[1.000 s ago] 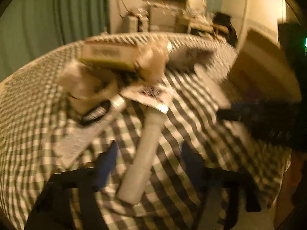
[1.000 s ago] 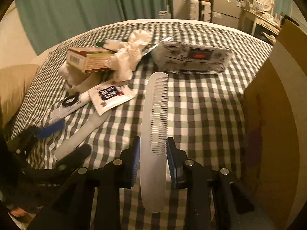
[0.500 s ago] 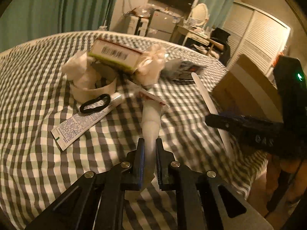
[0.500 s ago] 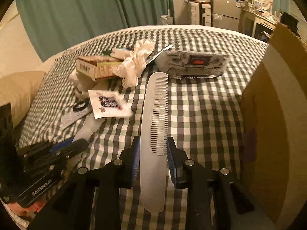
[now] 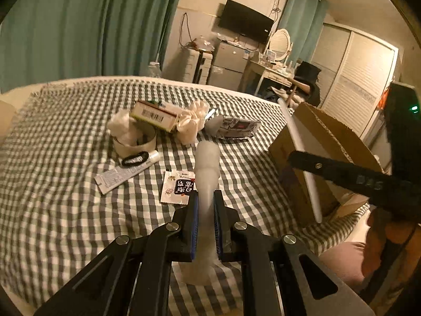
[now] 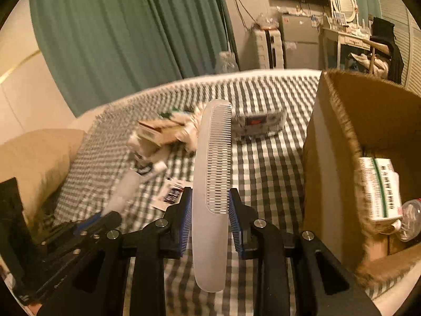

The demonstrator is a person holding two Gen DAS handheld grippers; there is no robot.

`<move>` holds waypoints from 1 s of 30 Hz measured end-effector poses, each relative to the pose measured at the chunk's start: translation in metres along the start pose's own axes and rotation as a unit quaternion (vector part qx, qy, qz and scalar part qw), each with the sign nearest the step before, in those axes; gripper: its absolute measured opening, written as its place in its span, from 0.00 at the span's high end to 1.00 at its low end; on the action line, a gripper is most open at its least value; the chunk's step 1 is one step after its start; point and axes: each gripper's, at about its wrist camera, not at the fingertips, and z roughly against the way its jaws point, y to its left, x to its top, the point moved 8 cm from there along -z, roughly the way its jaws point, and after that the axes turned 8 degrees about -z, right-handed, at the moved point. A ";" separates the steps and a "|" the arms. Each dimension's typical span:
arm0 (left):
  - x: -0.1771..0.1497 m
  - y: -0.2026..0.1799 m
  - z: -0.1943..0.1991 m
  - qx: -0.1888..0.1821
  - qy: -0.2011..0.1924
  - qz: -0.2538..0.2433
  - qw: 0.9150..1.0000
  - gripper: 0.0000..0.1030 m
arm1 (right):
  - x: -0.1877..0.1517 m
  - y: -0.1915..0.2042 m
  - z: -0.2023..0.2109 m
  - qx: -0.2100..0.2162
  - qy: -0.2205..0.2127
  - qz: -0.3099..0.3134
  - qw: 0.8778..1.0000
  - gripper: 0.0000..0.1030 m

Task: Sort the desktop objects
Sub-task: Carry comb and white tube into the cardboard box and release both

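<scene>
1. Cardboard box [image 6: 368, 137] at the bed's [image 5: 65, 210] right edge: holds a green-striped white carton [image 6: 381, 187], print unreadable, and a clear plastic bottle [image 6: 410, 218].
2. Left hand-held gripper [image 5: 205, 202]: clamped on a translucent white tube [image 5: 208, 168], raised above the bed.
3. Right hand-held gripper [image 6: 209, 202]: clamped on a white comb [image 6: 213, 163], just beside the box.
4. Sachet [image 5: 179, 187], barcoded carton [image 5: 155, 115]: lettering illegible.

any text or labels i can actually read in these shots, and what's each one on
"DAS": partly legible raised letters on the right gripper arm; the rest is unclear.
Barcode on the green box: digits too small.
Sachet: large printed characters, not legible.
Flat tube: fine print, too small.
White and green carton in the cardboard box: characters too blurred.
Patterned pack: label unreadable.
</scene>
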 end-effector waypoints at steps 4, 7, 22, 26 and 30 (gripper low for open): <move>0.022 -0.020 0.024 0.024 -0.017 -0.028 0.999 0.90 | 0.007 0.006 0.034 0.018 -0.023 0.001 1.000 0.75; 0.043 -0.039 0.036 0.014 -0.033 -0.031 0.999 0.90 | 0.013 0.004 0.059 0.015 -0.041 0.004 0.999 0.75; 0.136 -0.181 0.023 -0.099 -0.063 -0.066 0.991 0.90 | 0.052 -0.107 0.107 -0.078 -0.066 -0.046 0.994 0.74; 0.138 -0.214 -0.002 -0.120 -0.046 -0.076 0.989 0.90 | 0.065 -0.145 0.103 -0.096 -0.067 -0.067 0.991 0.74; 0.130 -0.228 -0.037 -0.123 -0.014 -0.075 0.990 0.90 | 0.068 -0.172 0.094 -0.110 -0.058 -0.075 0.989 0.74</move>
